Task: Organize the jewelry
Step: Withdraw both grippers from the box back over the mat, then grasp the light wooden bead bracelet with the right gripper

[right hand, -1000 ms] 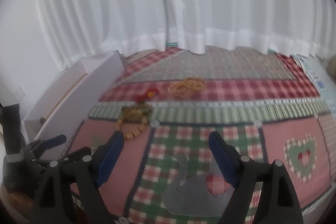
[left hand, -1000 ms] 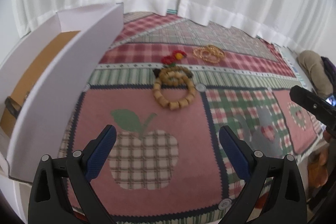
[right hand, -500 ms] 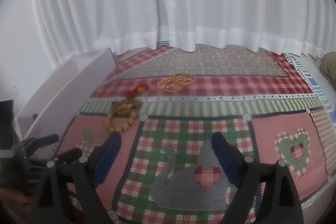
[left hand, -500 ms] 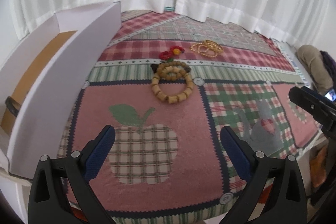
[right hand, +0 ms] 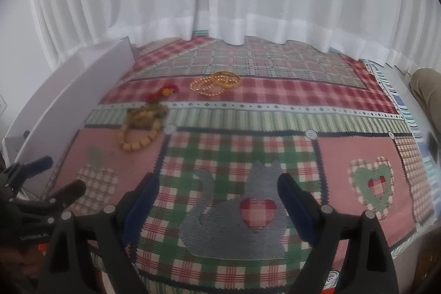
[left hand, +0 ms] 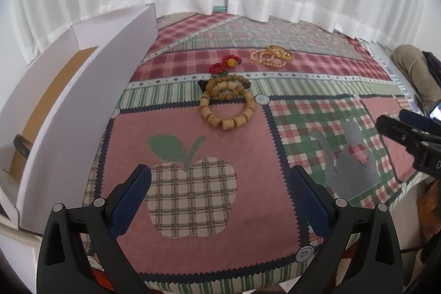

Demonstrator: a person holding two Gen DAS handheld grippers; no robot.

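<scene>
Both the left claw (left hand: 220, 183) and right claw (right hand: 217, 192) gape empty; at twelve o'clock lie two wooden bead bracelets (left hand: 227, 106), one red flower piece (left hand: 224, 64), several gold bangles (left hand: 271, 56).

— What do we record for the surface?
— We note a table under a patchwork cloth (left hand: 193, 261) with apple, cat and heart patches.
— And lying on it?
— Wooden bead bracelets (left hand: 227, 104) overlapping, a red flower piece (left hand: 224, 65) just behind, gold bangles (left hand: 271, 56) farther back, a white box (left hand: 82, 101) along the left edge.
</scene>
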